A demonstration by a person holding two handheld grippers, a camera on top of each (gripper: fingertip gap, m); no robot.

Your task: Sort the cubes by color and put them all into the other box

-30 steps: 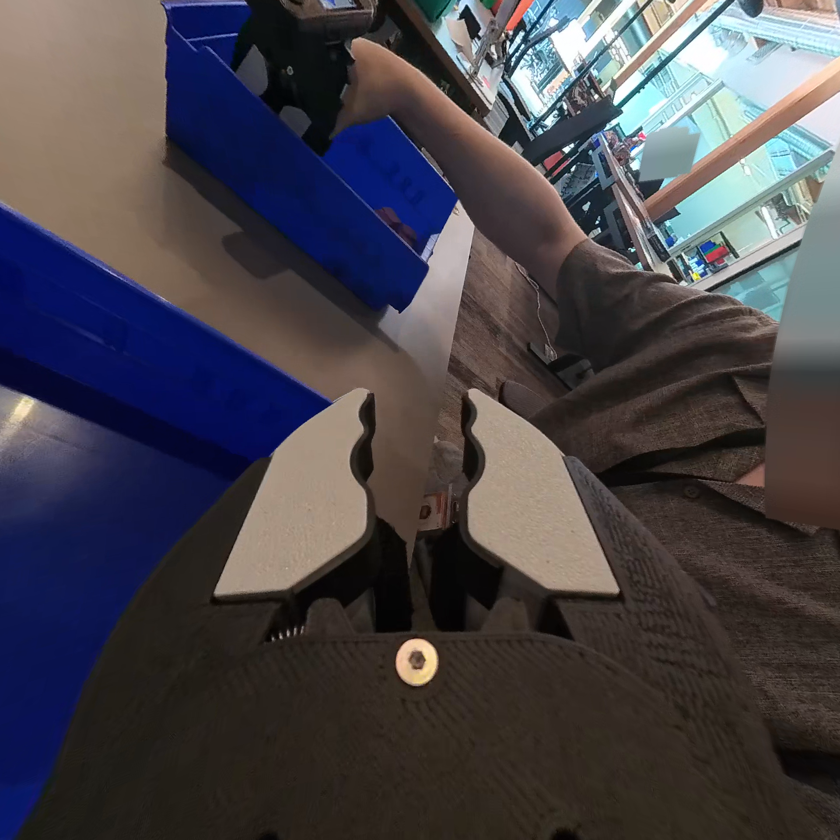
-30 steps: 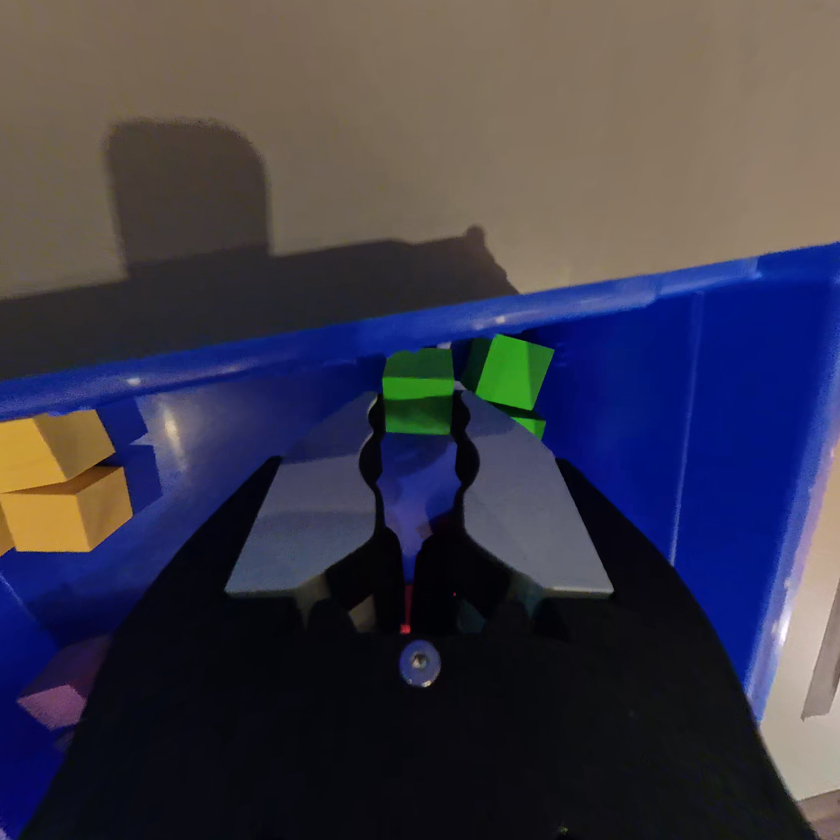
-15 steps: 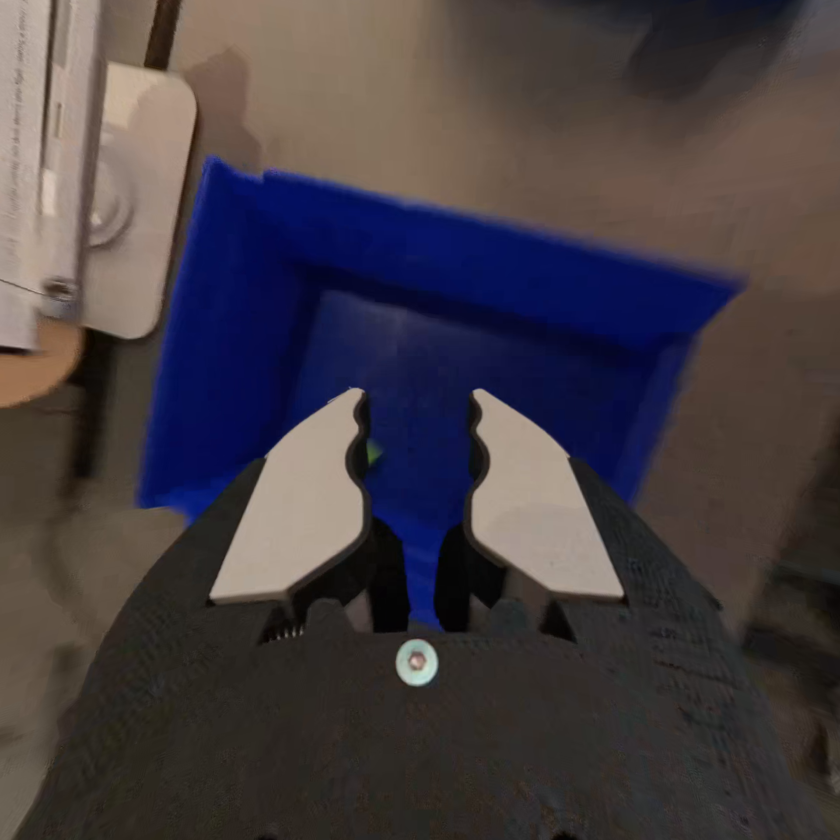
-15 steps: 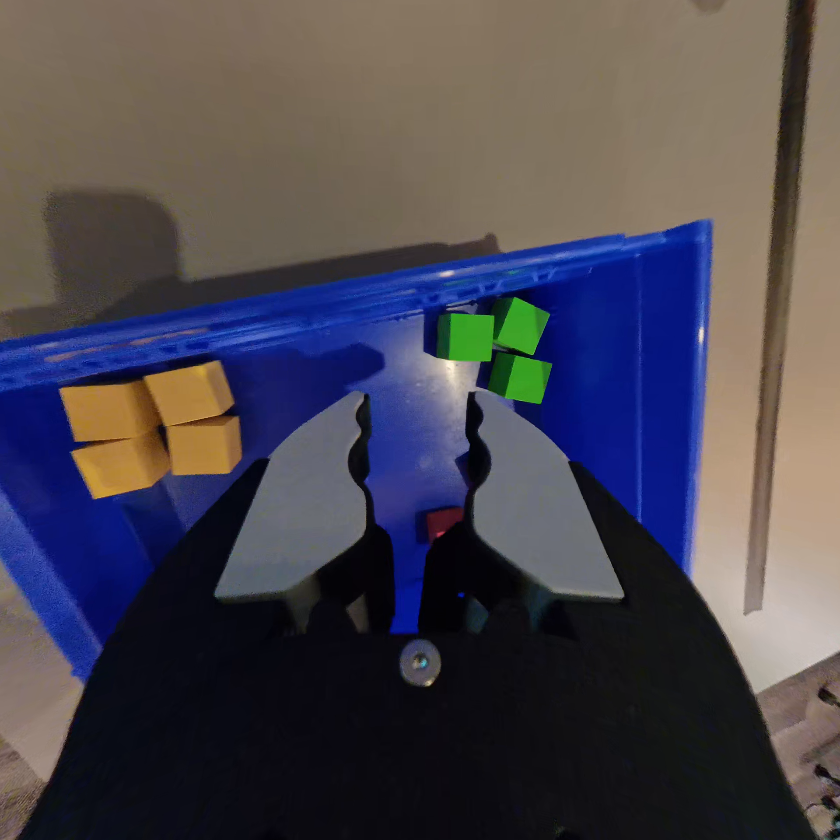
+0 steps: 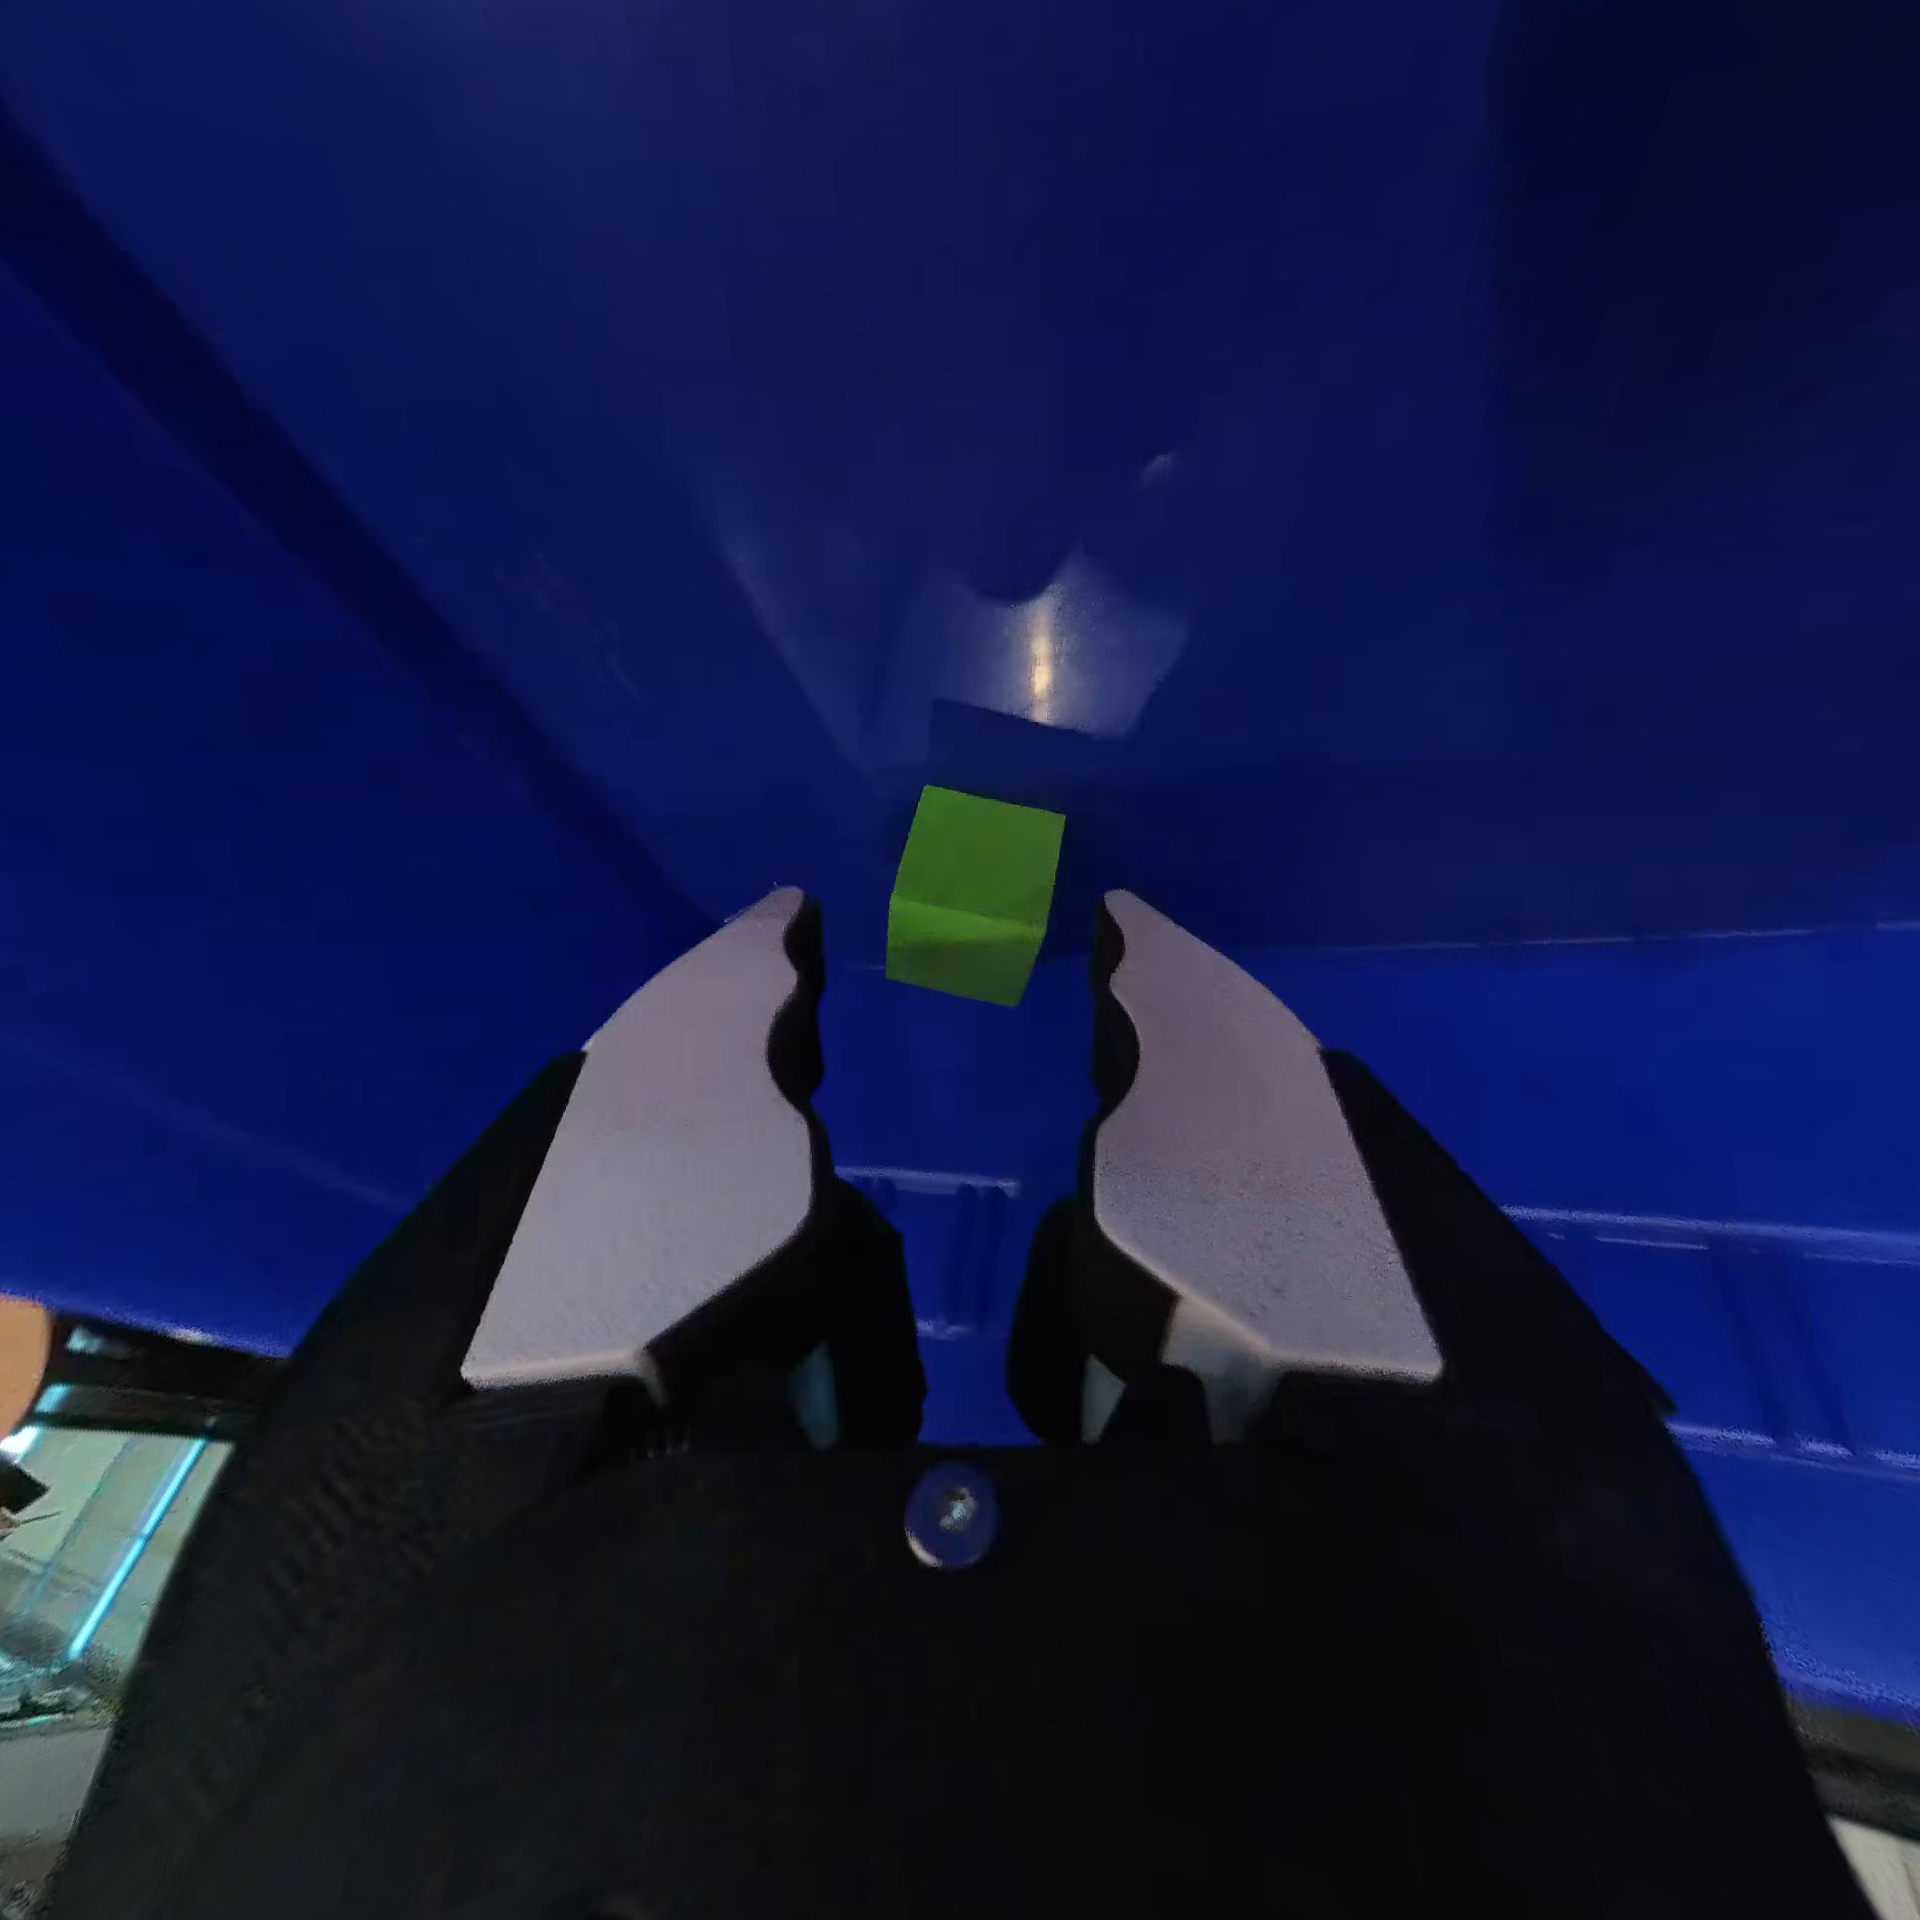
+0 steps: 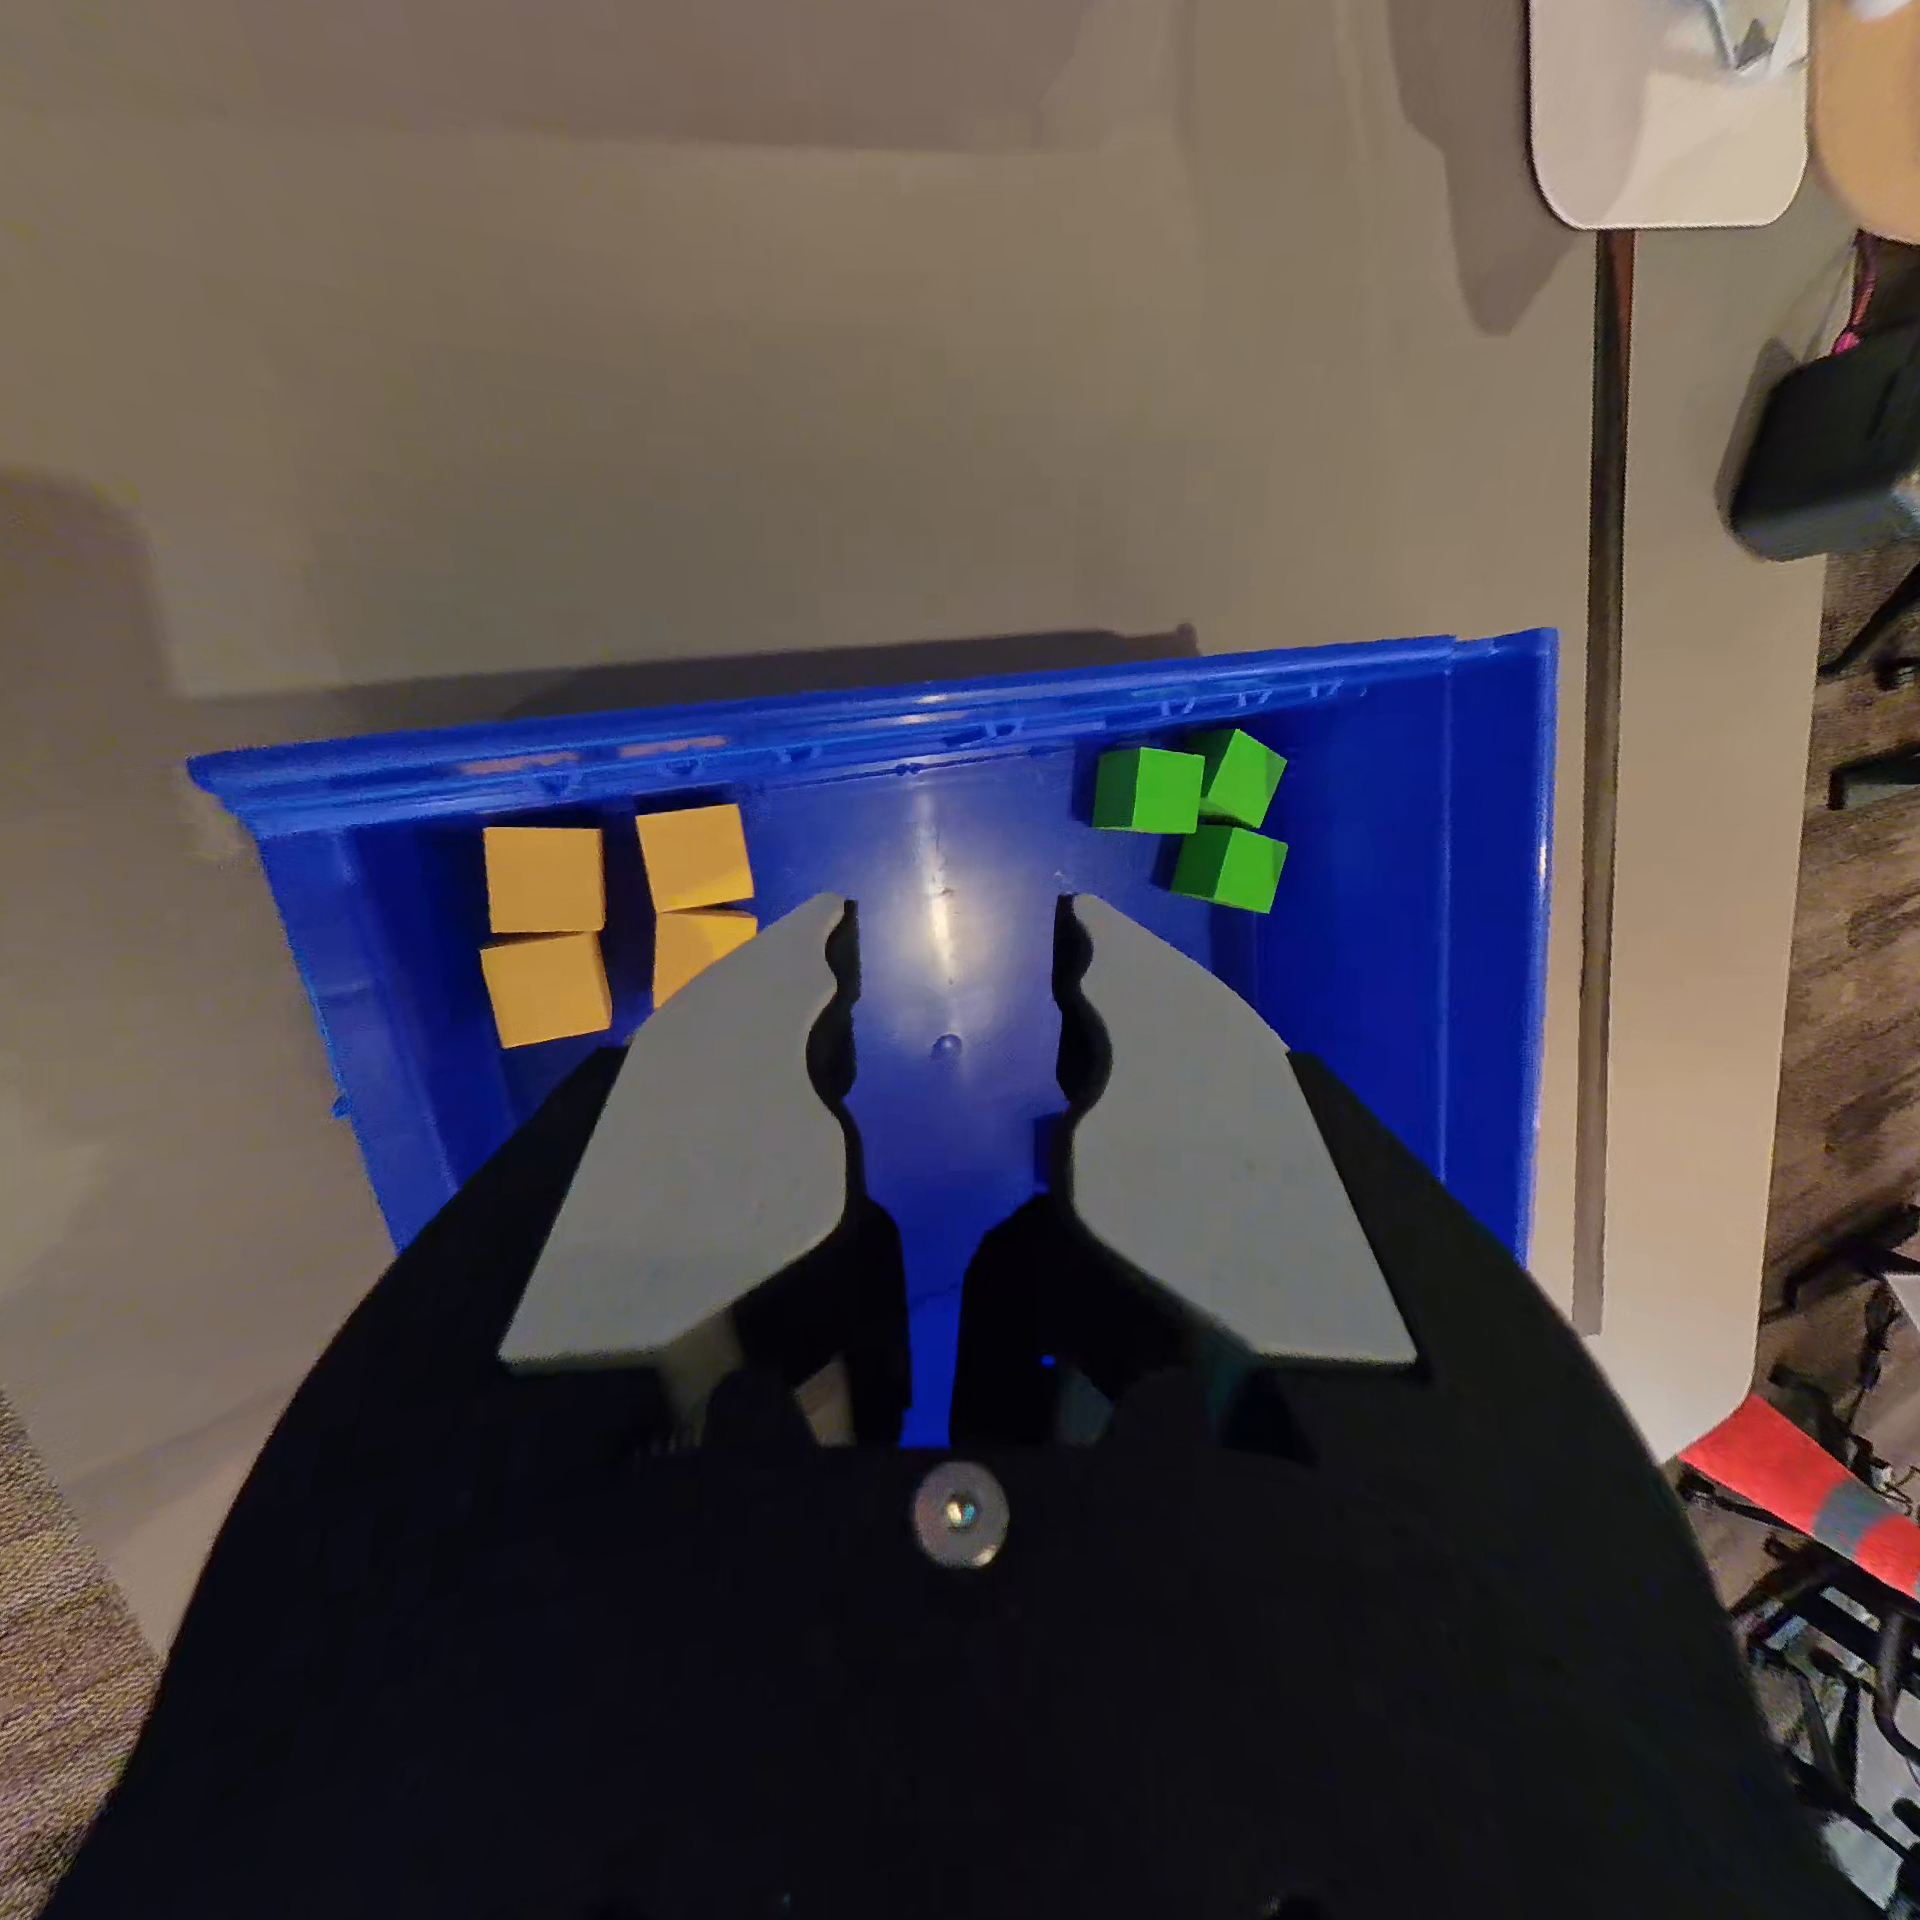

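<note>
Hovering left gripper: the left gripper (image 5: 956, 940), black-bodied with two pale grey fingers, reaches down inside a deep blue plastic bin (image 5: 416, 623), its jaws spread wide and clasping nothing.
Nearest thing on the left: a single bright green cube (image 5: 975, 896) sits on the bin floor just past the fingertips, in line with the gap between them (touching neither finger, as far as the view shows).
Left surroundings: blue walls fill nearly the whole left wrist view; a glossy highlight lies on the floor beyond the cube, and the picture is slightly blurred.
Right gripper: the right gripper (image 6: 951, 914), of the same black and grey build, hangs above a second blue plastic bin (image 6: 1496, 935) with its jaws parted and empty.
Right bin, green side: three green cubes (image 6: 1195, 816) cluster in the far corner on the right finger's side, touching one another.
Right bin, yellow side: four yellow-orange cubes (image 6: 582, 914) sit grouped by the far wall on the opposite side; the left finger hides part of one.
Right bin, middle: bare blue floor shows between the fingers.
Support: the bin rests on a beige tabletop (image 6: 727, 364), close to its edge.
Beyond the edge: a white rounded object (image 6: 1662, 114) lies at the top, and dark patterned floor with cluttered items (indistinct) shows beside the table.
</note>
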